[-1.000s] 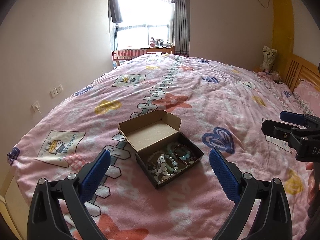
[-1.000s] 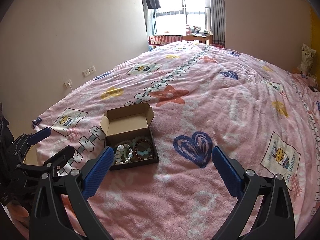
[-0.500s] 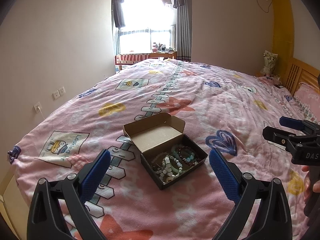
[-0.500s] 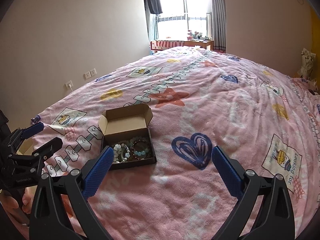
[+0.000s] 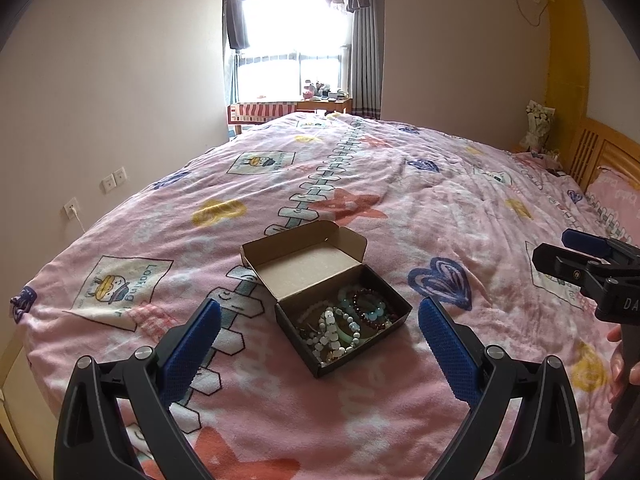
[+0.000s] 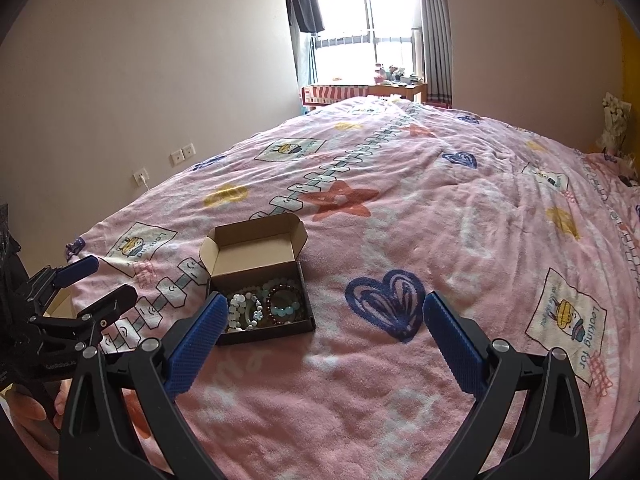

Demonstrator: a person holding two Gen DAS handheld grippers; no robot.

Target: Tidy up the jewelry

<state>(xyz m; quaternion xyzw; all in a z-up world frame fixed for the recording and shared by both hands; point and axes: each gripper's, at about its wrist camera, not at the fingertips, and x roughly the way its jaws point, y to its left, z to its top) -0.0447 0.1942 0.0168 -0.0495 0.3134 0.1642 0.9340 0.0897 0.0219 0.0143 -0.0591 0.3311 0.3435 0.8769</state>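
Box (image 5: 342, 292) sits open on the pink blanket (image 5: 440, 208), beads (image 5: 344, 320) tangled inside, hard to tell apart. Left gripper (image 5: 318, 334) gapes wide, empty. In the right view, the right gripper (image 6: 322, 332) gapes too, one finger (image 6: 196, 340) hiding the box corner.
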